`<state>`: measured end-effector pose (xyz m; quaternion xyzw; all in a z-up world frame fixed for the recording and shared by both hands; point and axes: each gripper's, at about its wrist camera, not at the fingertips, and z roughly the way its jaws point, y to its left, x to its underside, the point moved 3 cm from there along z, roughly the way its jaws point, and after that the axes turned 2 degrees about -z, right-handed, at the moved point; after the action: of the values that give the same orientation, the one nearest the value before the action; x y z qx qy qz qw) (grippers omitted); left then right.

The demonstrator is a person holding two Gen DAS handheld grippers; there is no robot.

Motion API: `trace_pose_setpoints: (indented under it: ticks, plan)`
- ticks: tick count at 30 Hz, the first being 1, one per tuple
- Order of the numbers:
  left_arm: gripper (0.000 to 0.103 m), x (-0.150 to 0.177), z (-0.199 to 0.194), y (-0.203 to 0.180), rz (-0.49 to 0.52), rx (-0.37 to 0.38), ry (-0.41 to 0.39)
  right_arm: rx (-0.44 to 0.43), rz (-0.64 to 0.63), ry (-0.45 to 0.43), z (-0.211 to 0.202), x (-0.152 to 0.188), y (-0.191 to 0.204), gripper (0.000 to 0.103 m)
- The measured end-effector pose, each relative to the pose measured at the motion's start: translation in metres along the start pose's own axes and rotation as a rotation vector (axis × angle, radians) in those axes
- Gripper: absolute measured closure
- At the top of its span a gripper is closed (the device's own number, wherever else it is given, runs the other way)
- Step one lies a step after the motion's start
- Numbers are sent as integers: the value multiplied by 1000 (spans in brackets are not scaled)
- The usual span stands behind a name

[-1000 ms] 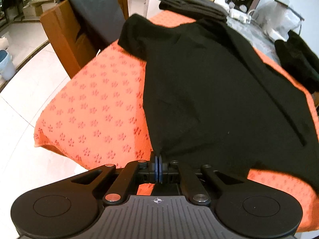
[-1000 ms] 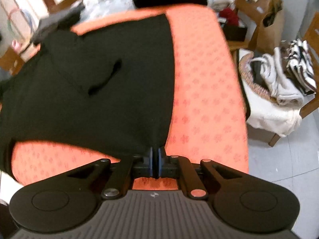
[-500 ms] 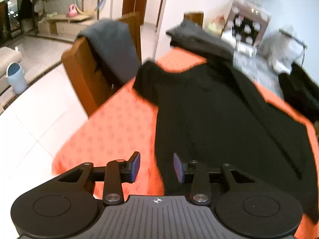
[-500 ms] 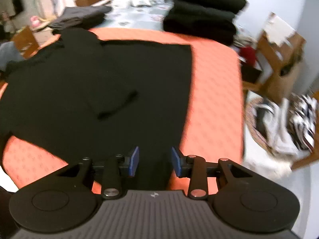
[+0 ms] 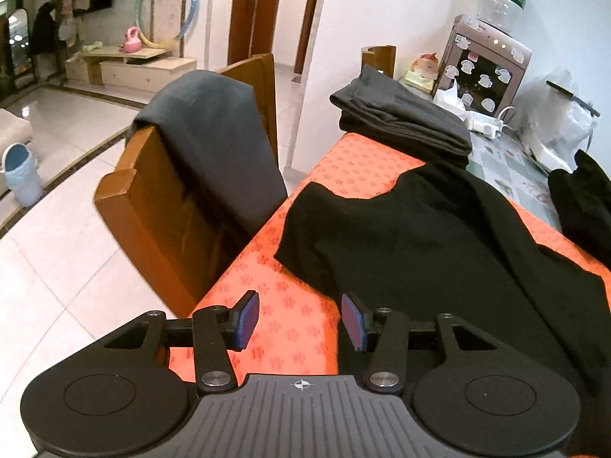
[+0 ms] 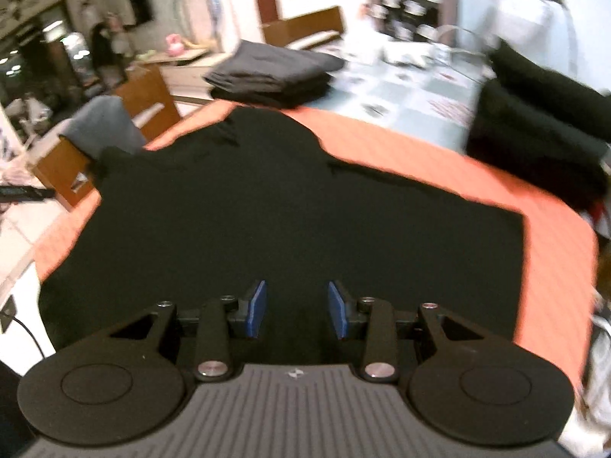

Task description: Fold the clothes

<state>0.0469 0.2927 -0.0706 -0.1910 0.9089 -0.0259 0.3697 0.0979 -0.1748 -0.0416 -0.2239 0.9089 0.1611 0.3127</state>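
Hovering over shirt (image 5: 439,252), which is lying flat on orange cloth (image 5: 290,297). Left gripper (image 5: 299,318) jaws opening, nothing between; right gripper (image 6: 297,309) jaws spread, empty. Shirt's looking soft, light, limp; pinching sleeve (image 5: 305,236) edge at 11 o'clock looks best.

Matt black cloth garment (image 5: 439,252); chair (image 5: 160,221) probably varnished wood.

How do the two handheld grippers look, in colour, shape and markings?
The left gripper and the right gripper look alike: matte black bodies with a ribbed grey plate bearing a small white mark, two round black discs at the sides, black linkage arms with silver pivot screws, and flat blue pads on the inner faces of the fingers. No cable, hand or sleeve shows.
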Motion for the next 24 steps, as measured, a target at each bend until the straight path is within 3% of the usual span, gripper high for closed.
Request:
trace_pose_setpoints:
  ticks: [6,12,24]
  plan:
    - [48,-21,40,18,52,103,4,-88,-80,17,61,-85,43,62]
    - [48,-42,77,27,112,226,35,-151,-129,42,127,-148,92,62]
    - [48,-38,115,15,233,307,72,-287,-327,178,264,-224,190,60]
